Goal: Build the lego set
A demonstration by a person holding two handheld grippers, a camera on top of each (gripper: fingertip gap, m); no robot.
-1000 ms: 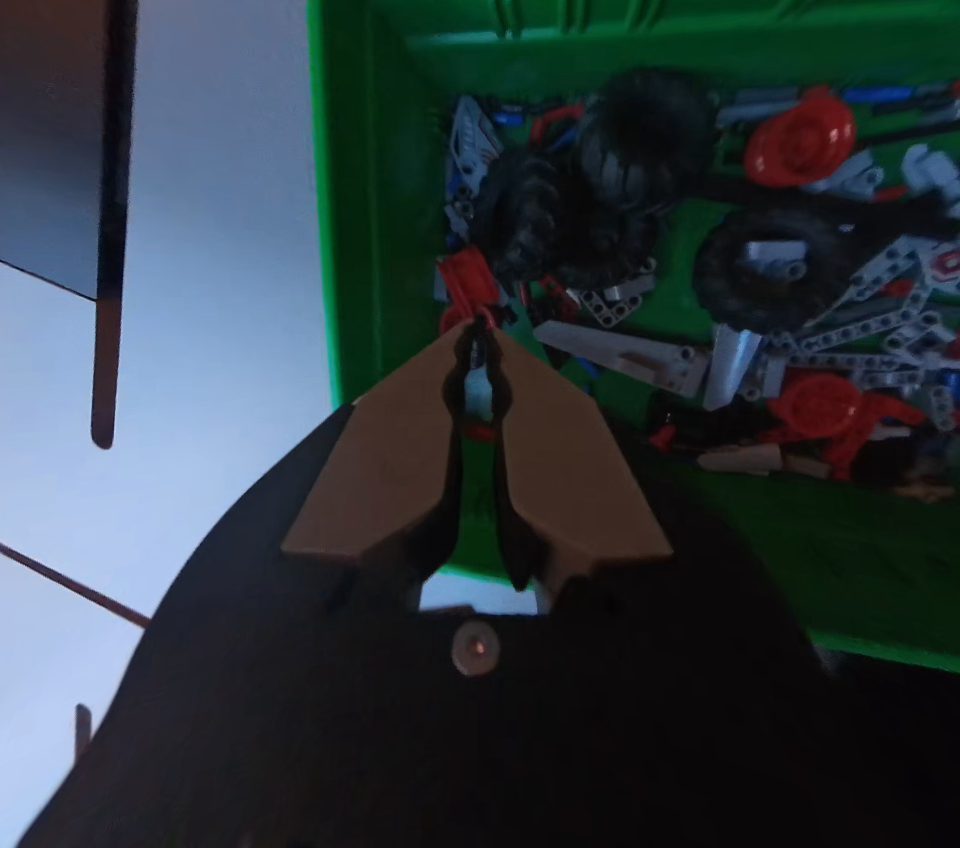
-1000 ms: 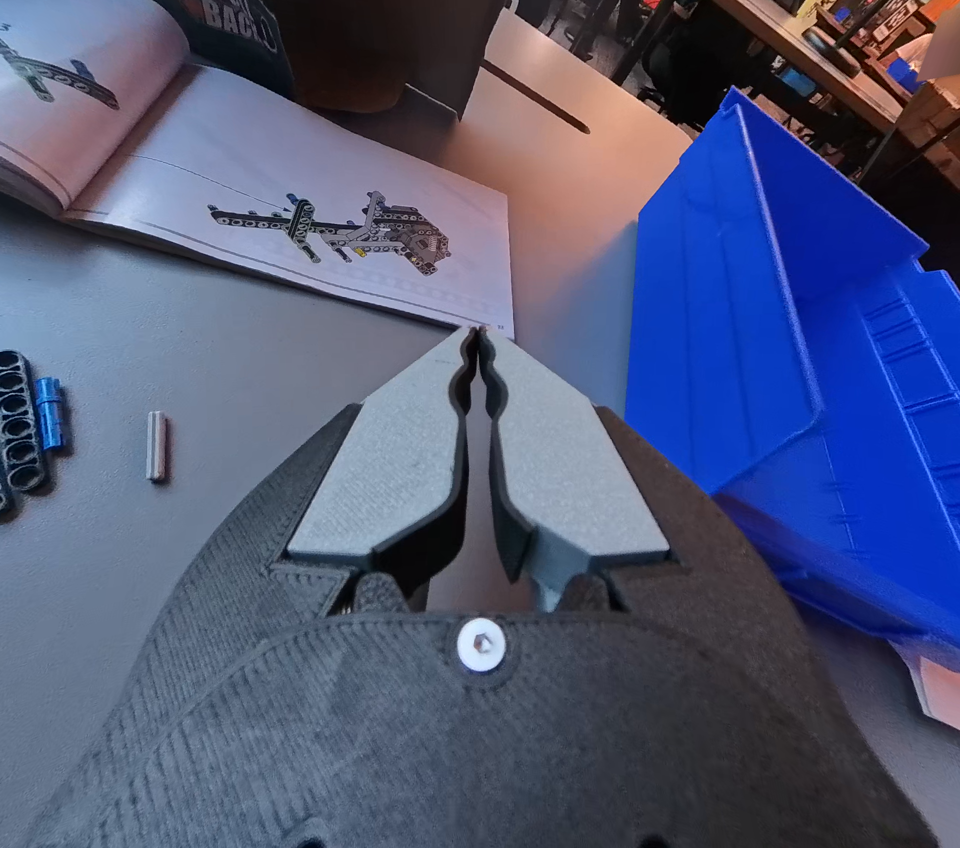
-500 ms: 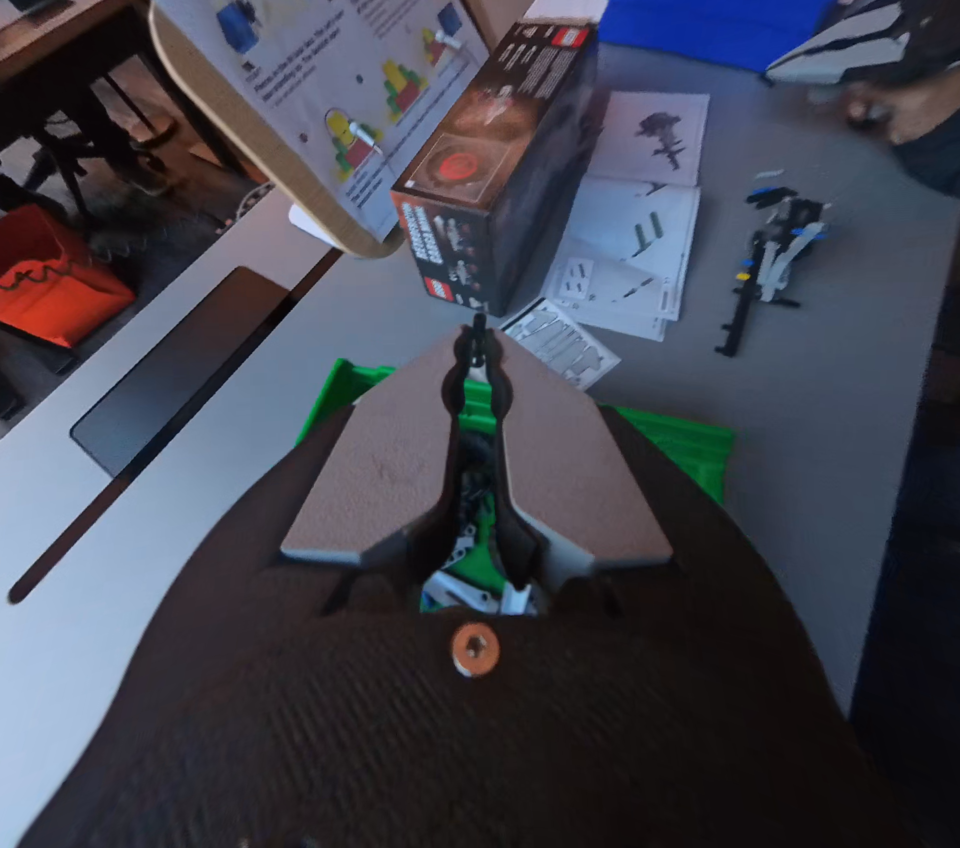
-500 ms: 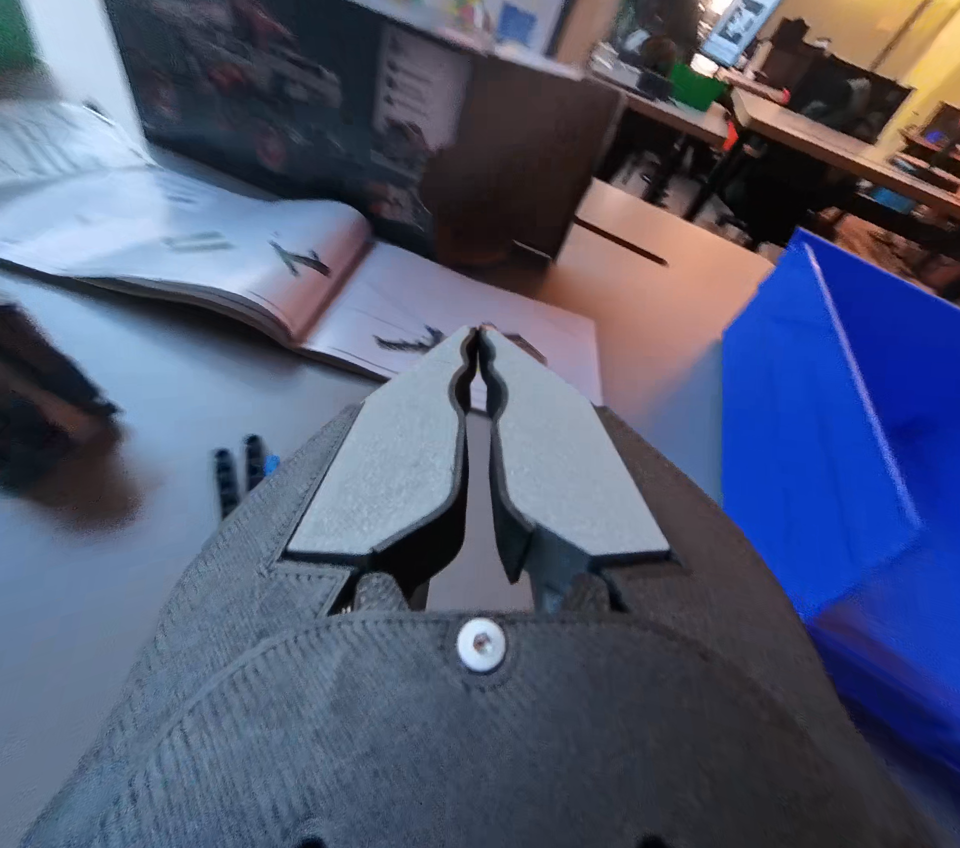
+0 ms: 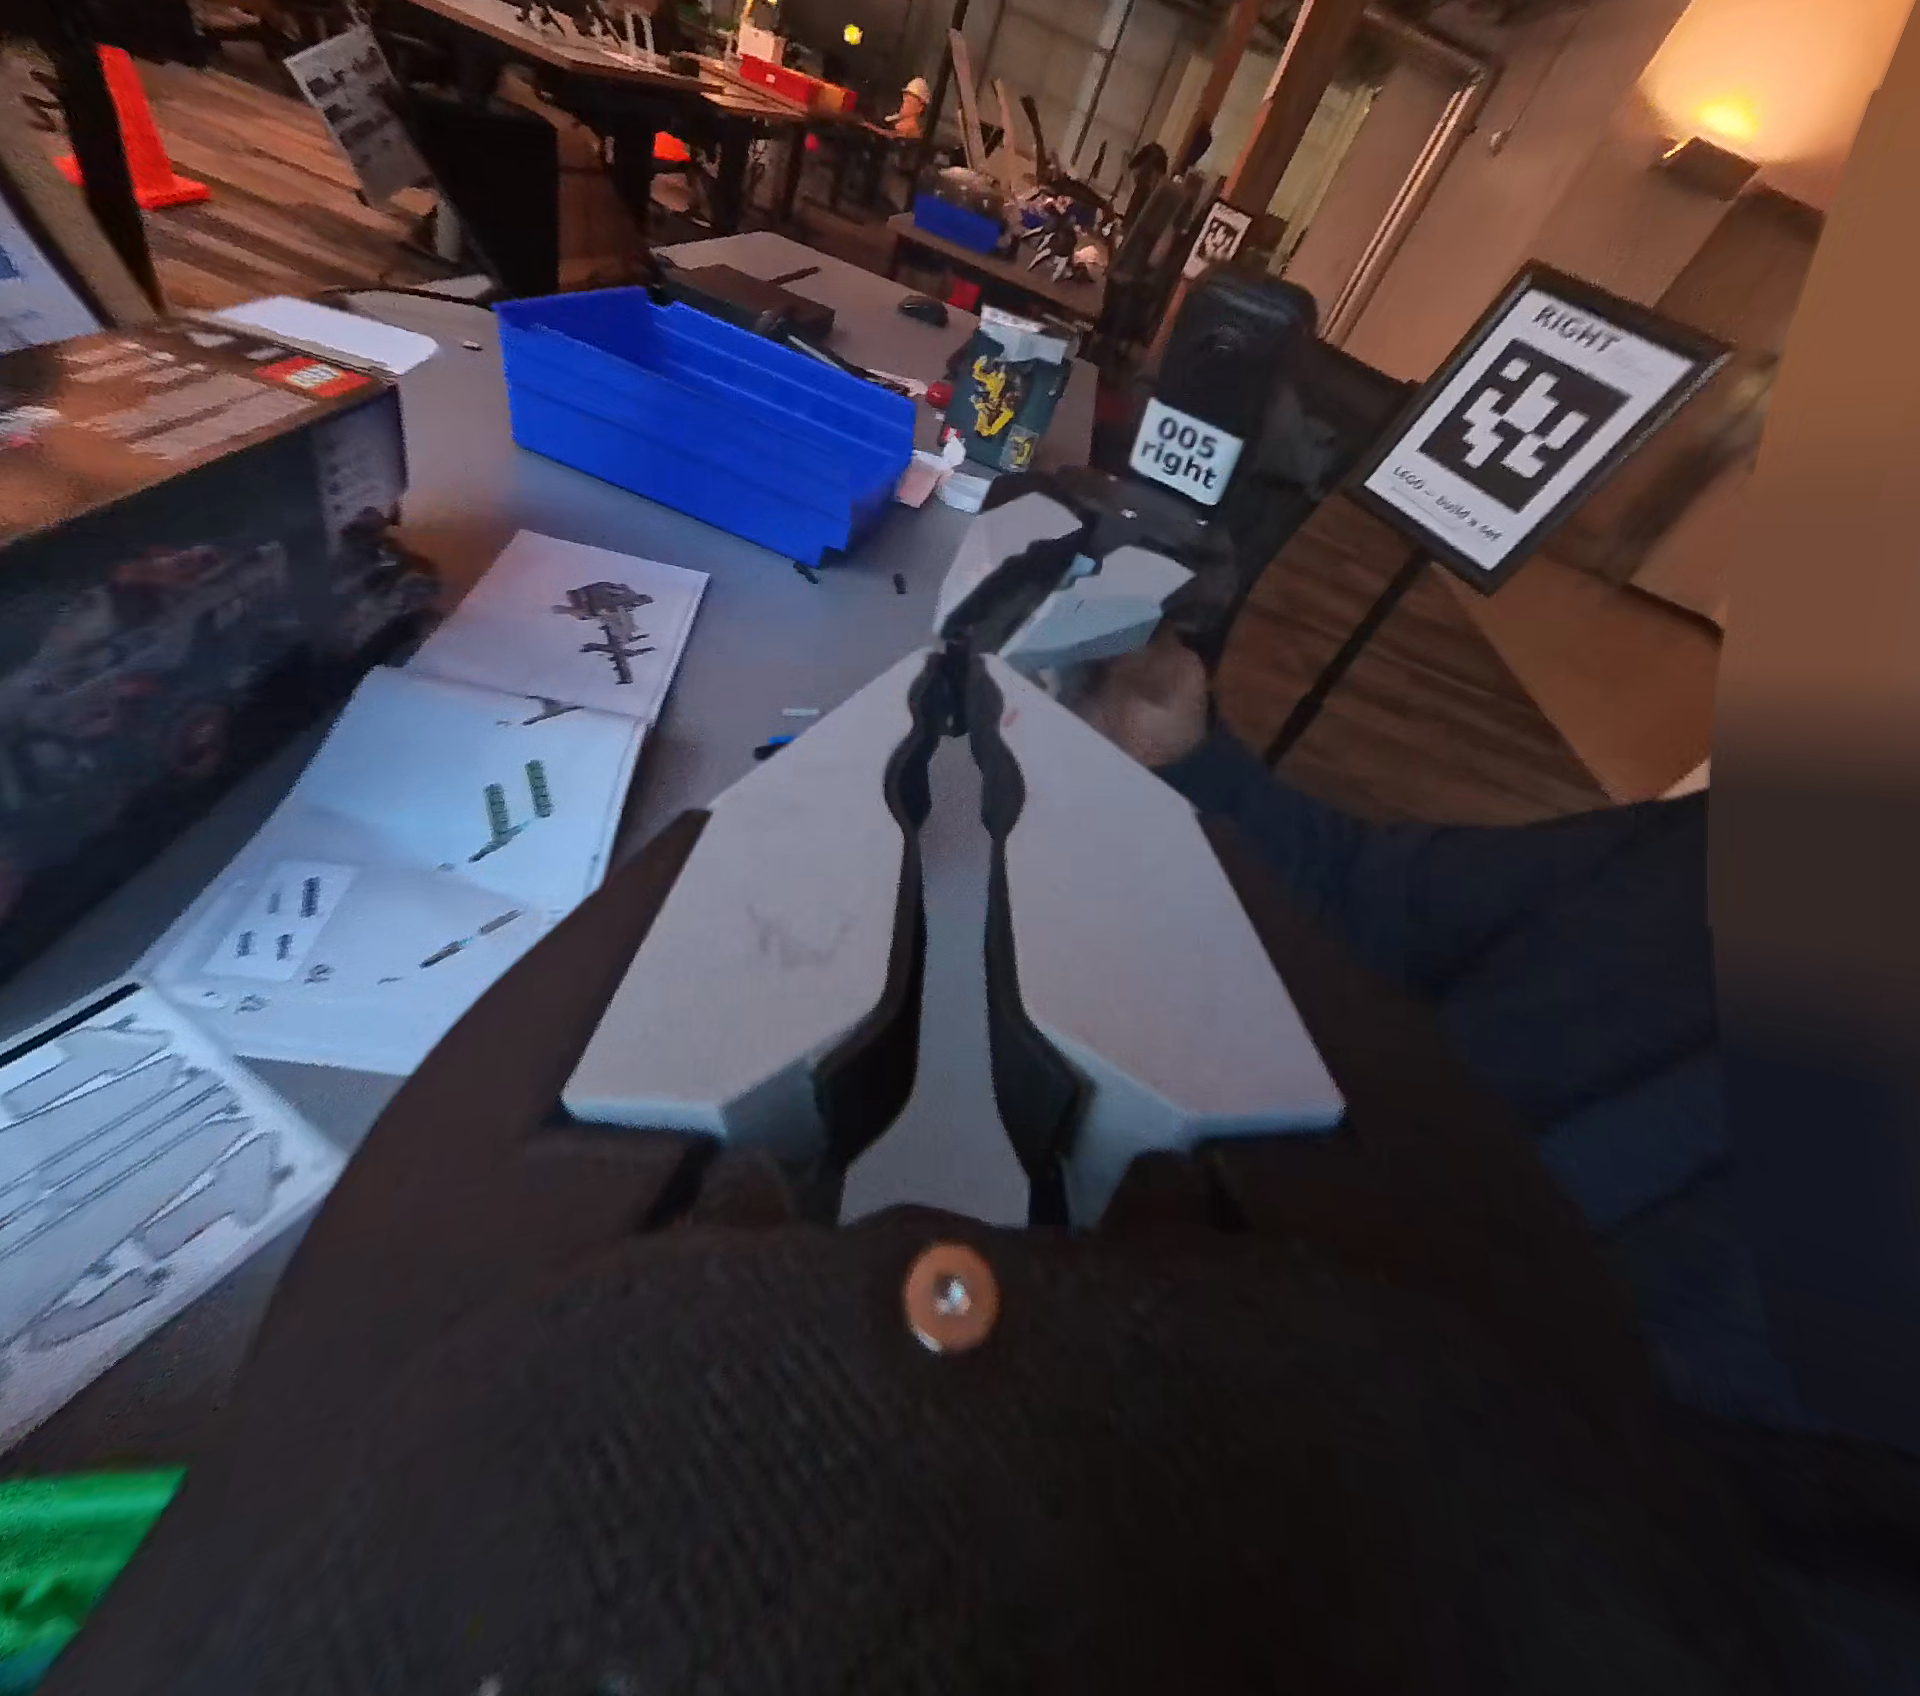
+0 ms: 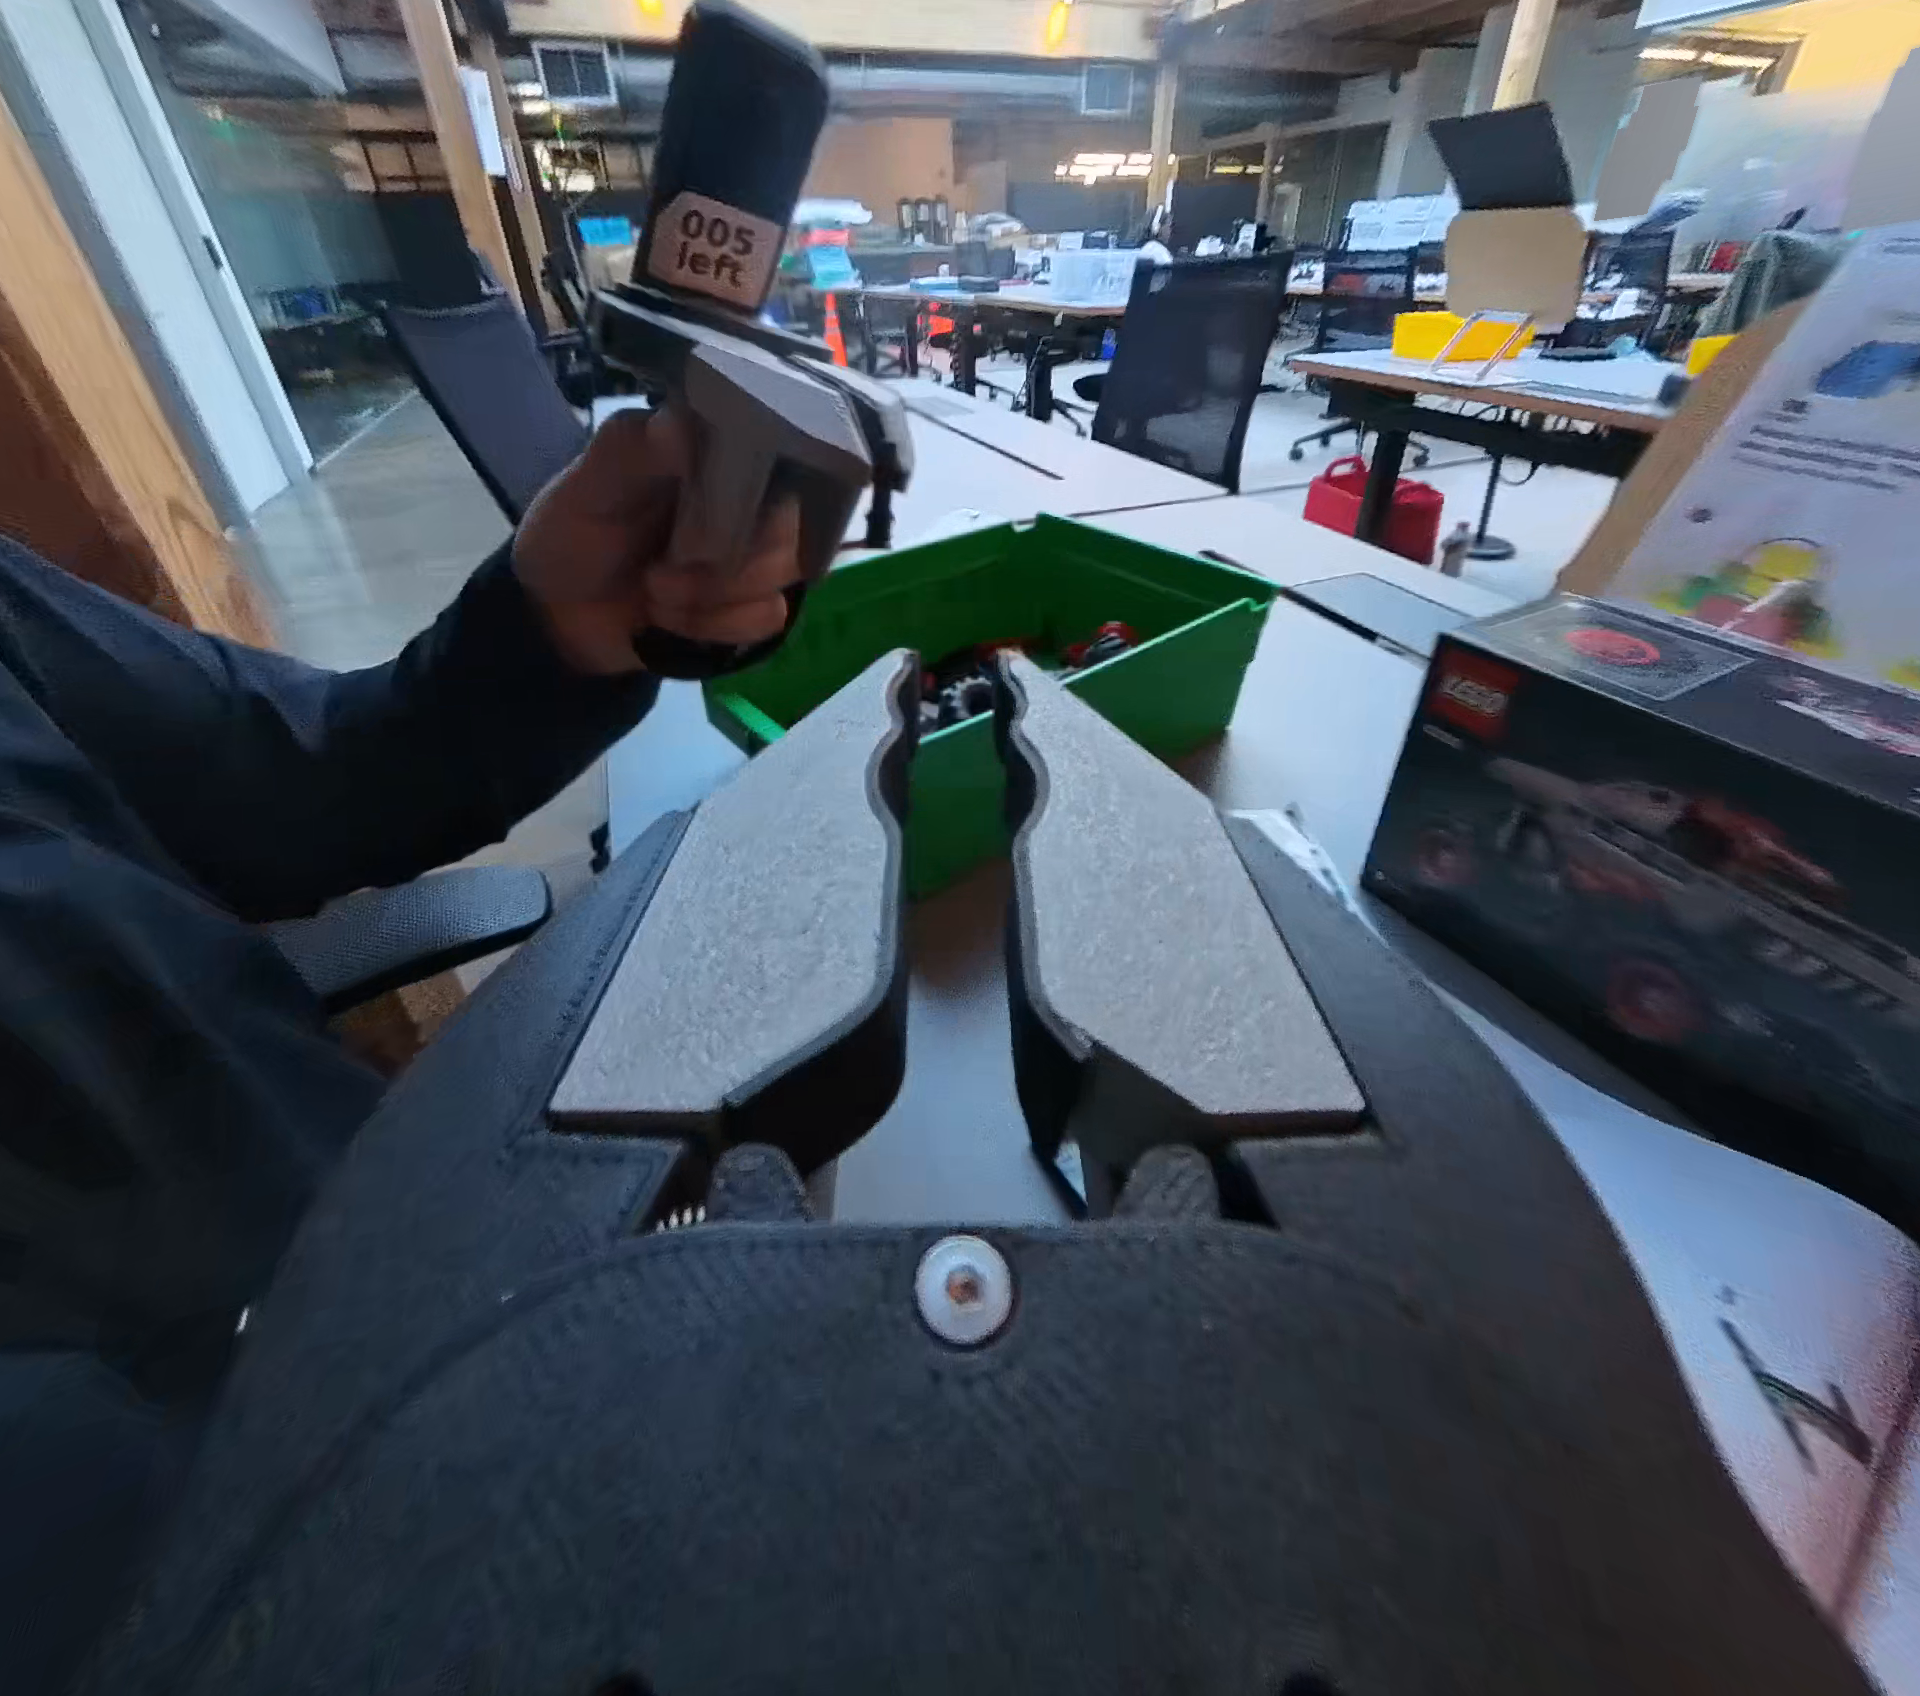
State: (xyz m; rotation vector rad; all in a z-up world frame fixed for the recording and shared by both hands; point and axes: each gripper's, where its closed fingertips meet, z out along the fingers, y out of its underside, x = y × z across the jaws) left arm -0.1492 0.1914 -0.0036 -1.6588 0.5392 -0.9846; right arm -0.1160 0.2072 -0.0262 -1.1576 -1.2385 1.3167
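The build looks barely begun: left gripper (image 5: 951, 690) fingers pinch a small dark piece, right gripper (image 6: 956, 690) fingers slightly apart and empty, most pieces beyond it in the green bin (image 6: 1153, 607)

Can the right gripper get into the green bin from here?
Probably yes: the right gripper faces the open-topped green bin, nothing between; the left gripper, gripping a black piece, hangs aside.

Matt grey, finely grained plastic is being shown on the right gripper (image 6: 954, 690) fingers, with a ribbed black printed body behind. Glossy smooth plastic is being seen on the green bin (image 6: 1143, 690) and blue bin (image 5: 665, 420). Glossy printed card is being shown by the Lego box (image 6: 1662, 857); the instruction booklet (image 5: 436, 815) is being seen as paper.
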